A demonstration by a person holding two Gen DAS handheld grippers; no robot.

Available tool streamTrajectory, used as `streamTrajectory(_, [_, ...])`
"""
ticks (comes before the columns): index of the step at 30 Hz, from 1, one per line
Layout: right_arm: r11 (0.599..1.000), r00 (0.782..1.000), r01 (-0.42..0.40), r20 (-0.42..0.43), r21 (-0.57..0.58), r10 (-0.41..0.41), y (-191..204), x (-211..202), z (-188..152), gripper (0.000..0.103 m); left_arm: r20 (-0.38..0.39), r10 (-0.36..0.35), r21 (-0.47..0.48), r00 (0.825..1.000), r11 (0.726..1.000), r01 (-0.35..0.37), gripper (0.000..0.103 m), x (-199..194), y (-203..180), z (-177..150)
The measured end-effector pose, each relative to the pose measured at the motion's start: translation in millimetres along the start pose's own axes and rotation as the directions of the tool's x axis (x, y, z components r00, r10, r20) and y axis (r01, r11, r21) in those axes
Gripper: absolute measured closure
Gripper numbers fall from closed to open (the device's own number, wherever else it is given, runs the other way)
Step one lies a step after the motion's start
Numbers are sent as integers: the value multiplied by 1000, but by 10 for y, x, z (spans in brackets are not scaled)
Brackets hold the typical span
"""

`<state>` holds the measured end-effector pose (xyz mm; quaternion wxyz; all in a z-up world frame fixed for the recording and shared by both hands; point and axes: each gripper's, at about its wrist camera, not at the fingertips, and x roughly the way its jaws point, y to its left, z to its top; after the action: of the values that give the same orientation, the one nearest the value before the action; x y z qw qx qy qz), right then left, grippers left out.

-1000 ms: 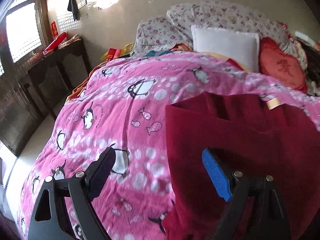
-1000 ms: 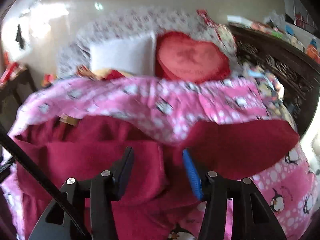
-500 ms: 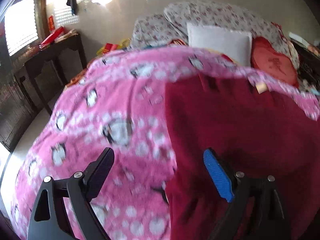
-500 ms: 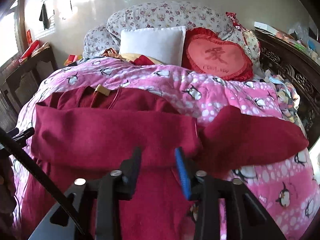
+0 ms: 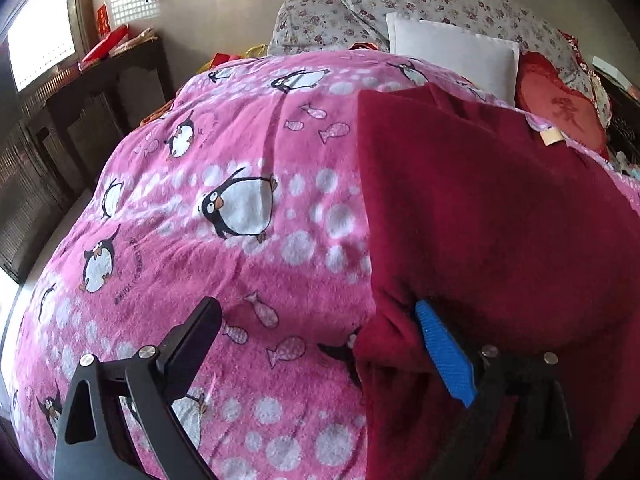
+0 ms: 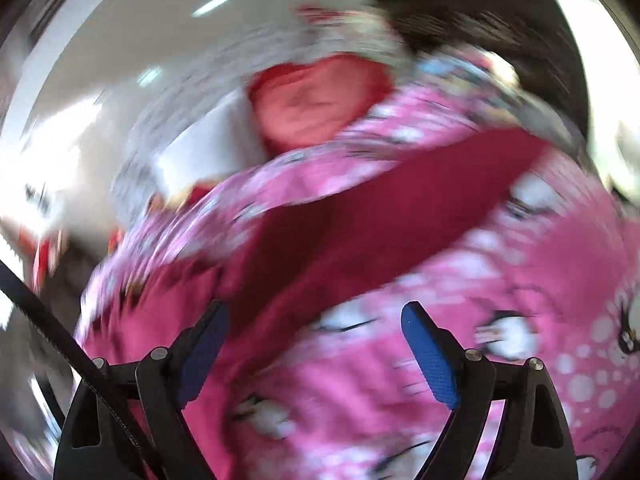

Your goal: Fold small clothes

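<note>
Left claw (image 5: 316, 340) opening astride red garment's (image 5: 500, 220) edge, seemingly unclamped.

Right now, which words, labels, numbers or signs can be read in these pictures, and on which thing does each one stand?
Red heart cushion: one large embroidered Chinese character, too indistinct to quote.
Pink penguin blanket: small printed lettering beside the penguins, too small to read.
Tan tag at the dark red garment: no legible text.
Red paper by the window: unreadable.
Right wrist view: too blurred to read anything.
</note>
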<state>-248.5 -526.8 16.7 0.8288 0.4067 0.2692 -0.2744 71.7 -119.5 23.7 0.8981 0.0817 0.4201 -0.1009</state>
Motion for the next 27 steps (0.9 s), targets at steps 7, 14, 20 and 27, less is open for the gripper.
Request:
streamTrajectory(7, [965,999,-9,32,262,1,-679,219,323,14,-4,-1,-26,1000,1000,1,2,29,33,3])
streamTrajectory(14, [970,997,-5,80,244,-15,-679,539,519,92,5,16,-26,1000,1000,-15,1,36,1,-13])
streamTrajectory(20, [969,958,-136,276,204,76,-649,-208,556,92,20,-6,-36,1000,999,6,1,-110,92,37])
streamTrajectory(27, [957,918,-171,314,-235,242,964,-977,527,92,126,-36,-35,991,999,41,1,-677,373,156])
